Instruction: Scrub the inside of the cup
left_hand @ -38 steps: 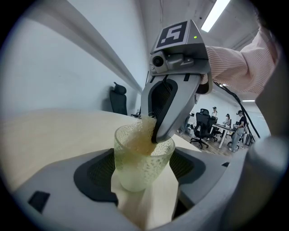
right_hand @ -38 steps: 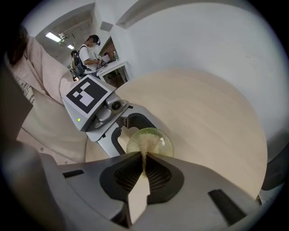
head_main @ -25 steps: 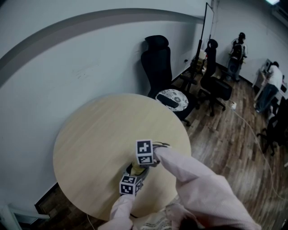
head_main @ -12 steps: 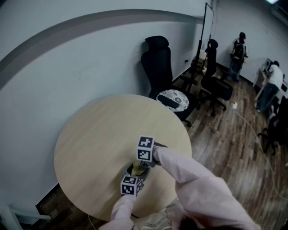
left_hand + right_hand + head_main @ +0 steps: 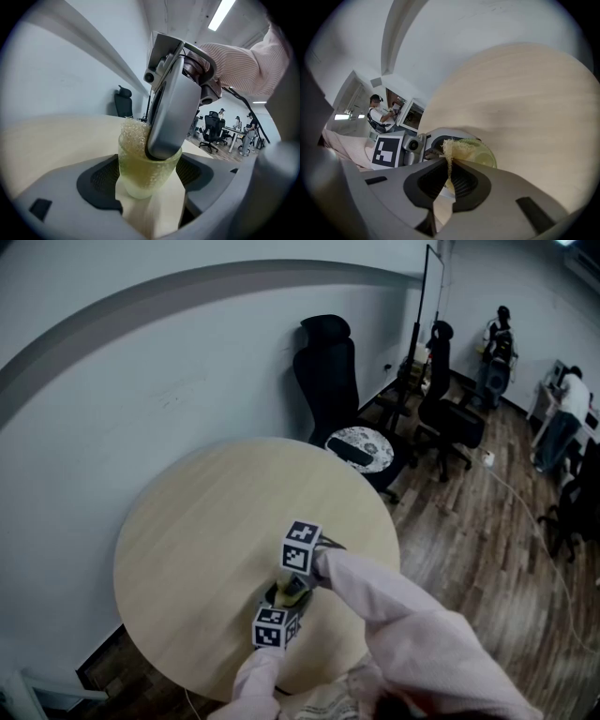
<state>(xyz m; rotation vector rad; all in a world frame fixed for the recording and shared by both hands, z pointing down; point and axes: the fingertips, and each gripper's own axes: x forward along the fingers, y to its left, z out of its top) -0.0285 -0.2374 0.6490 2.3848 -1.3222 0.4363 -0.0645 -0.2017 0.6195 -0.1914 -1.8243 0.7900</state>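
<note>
Your right gripper has slid a tiny bit further from you across the table top since a second ago. Your left gripper has hardly moved.

Your left gripper's jaws stand wide and squeeze the see-through cup from both sides. The cup stands upright on the round wooden table, near the edge closest to you. Your right gripper's jaws are pinched tight on a yellow sponge.

To scrub well, I think you should hold the cup firmly so it can't spin or tip. Push the sponge down to the bottom, then rub it round and round against the wall. Don't push too hard sideways, or the cup may pop out of the jaws.

Inside the cup are the sponge and the tip of your right gripper. Part of the sponge sticks up over the rim. The sponge shows yellow-green through the wall. I can't tell if there is any water or soap in it.
</note>
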